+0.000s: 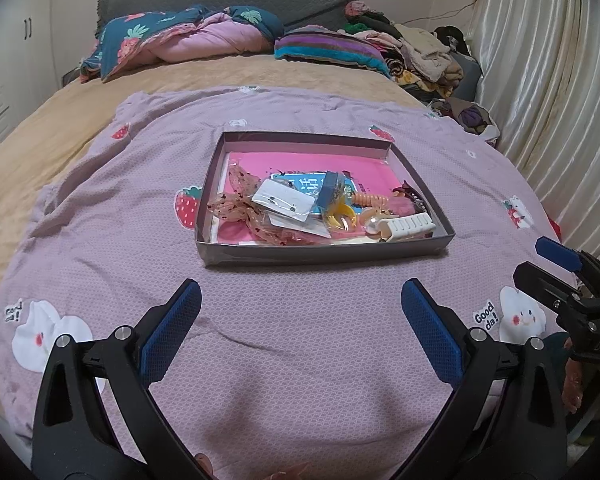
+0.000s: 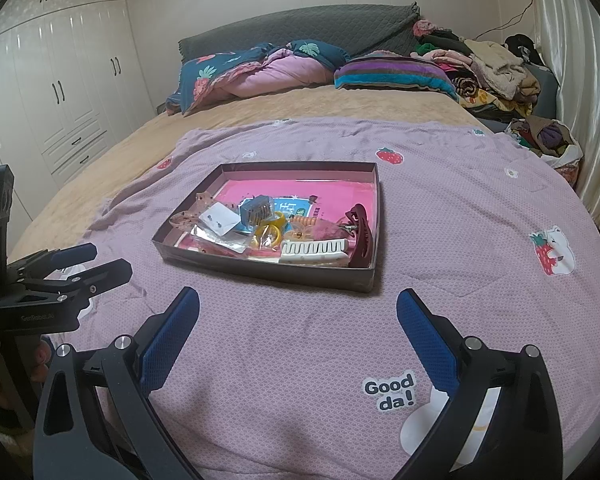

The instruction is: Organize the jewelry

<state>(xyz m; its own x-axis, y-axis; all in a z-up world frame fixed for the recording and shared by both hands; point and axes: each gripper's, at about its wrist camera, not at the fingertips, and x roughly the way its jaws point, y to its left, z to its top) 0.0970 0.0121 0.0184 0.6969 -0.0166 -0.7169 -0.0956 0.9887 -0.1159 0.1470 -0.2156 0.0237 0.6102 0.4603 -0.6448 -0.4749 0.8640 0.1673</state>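
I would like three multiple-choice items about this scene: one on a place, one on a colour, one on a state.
1. Where does the white hair claw lie?
A. in the tray, near its front wall
B. on the blanket
C. on the pillow

2. What colour is the card lining the tray?
A. green
B. pink
C. black

3. How stand the jaws of the left gripper and right gripper?
A. both shut
B. one holds a clip
C. both open, empty

Key: 1 A, it rests inside the front wall; 2 B, pink shows under the items; 3 C, wide gaps show only blanket.

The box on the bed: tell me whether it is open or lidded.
Open. The box has no lid on it; the white claw clip and earring card inside show from above.
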